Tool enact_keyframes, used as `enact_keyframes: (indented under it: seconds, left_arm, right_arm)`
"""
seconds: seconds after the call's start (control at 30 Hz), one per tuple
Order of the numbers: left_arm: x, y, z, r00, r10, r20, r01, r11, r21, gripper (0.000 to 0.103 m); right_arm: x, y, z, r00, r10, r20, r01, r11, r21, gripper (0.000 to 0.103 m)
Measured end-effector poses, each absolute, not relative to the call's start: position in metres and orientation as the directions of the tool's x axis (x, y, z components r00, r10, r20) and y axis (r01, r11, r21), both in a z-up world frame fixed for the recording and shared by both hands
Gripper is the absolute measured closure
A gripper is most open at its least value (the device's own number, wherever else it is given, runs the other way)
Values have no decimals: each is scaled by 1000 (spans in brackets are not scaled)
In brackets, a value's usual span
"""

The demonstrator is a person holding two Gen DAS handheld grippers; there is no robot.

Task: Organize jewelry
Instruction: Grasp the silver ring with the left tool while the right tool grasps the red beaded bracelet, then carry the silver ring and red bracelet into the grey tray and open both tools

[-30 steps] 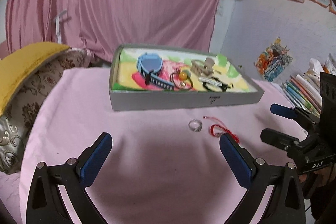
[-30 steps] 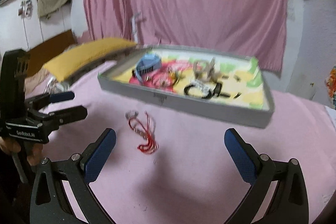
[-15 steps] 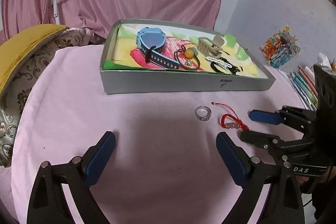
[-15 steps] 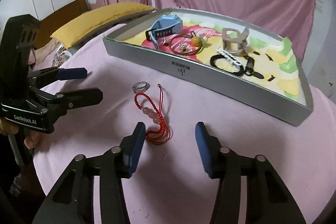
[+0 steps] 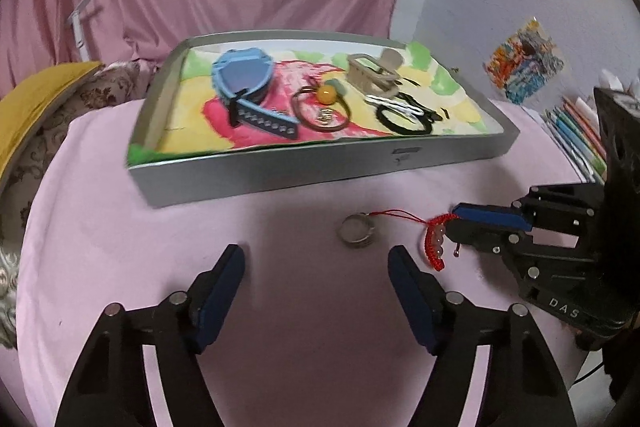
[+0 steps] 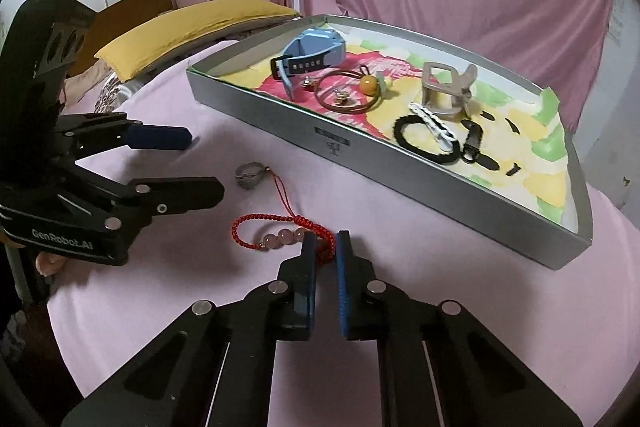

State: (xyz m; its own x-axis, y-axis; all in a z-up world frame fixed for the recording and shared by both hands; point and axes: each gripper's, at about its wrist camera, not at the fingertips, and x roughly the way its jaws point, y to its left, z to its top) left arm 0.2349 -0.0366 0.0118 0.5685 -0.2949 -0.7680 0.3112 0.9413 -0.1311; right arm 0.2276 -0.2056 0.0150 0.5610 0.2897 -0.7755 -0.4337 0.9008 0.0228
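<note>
Right gripper (image 6: 323,241) fingers pinched on red braided cord bracelet with pink beads (image 6: 280,231), lying on pink-clothed worktop (image 6: 440,267) near silver ring (image 6: 249,174), before grey tray (image 6: 400,163). Left gripper (image 5: 316,271) fingers wide, holding nothing.

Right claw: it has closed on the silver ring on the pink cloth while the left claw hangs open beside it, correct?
Not quite. The right claw has closed on the red cord bracelet, not the silver ring, which lies untouched on the pink cloth. The right wrist view shows this. The left claw is open, as stated.
</note>
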Motion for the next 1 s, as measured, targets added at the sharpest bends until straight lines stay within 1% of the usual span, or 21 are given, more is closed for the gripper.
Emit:
enact_keyframes:
  seconds: [0.03,0.1,0.2,0.33,0.4,0.53,0.6,0.67,0.73,1.0]
  left_arm:
    - [236,-39,12,569,-294,-768,317,940,-125,34]
    - [238,-43,13,565,-297,-770,332,936,-117,42]
    - [240,-49,13,562,-292,-774,348,932,-100,48]
    - [242,-58,12,564,-275,-779,365,929,-64,51]
    - [242,-63,12,566,-260,-782,375,926,-36,59]
    - [243,-67,12,566,-259,-783,393,920,-21,68]
    - [242,-70,13,565,-269,-780,410,912,-17,78]
    - [240,-72,14,561,-282,-778,424,906,-22,83]
    - [239,-72,14,562,-282,-778,424,905,-22,83]
    - [228,-61,18,573,-319,-755,394,915,-88,84]
  right_arm:
    - [228,-208,15,562,289,-775,-428,903,26,95]
    - [228,-214,15,565,283,-775,-415,910,29,95]
    - [228,-221,14,570,273,-775,-392,919,36,95]
    - [230,-229,13,571,274,-774,-369,928,55,95]
    - [231,-230,12,570,276,-774,-366,928,62,95]
    - [231,-231,11,570,275,-774,-366,929,61,95]
    - [231,-230,11,570,273,-775,-366,929,57,95]
    - [231,-229,11,572,267,-776,-365,930,50,95]
    - [229,-229,11,573,264,-776,-360,932,52,95]
    - [215,-233,11,570,300,-765,-351,931,103,96]
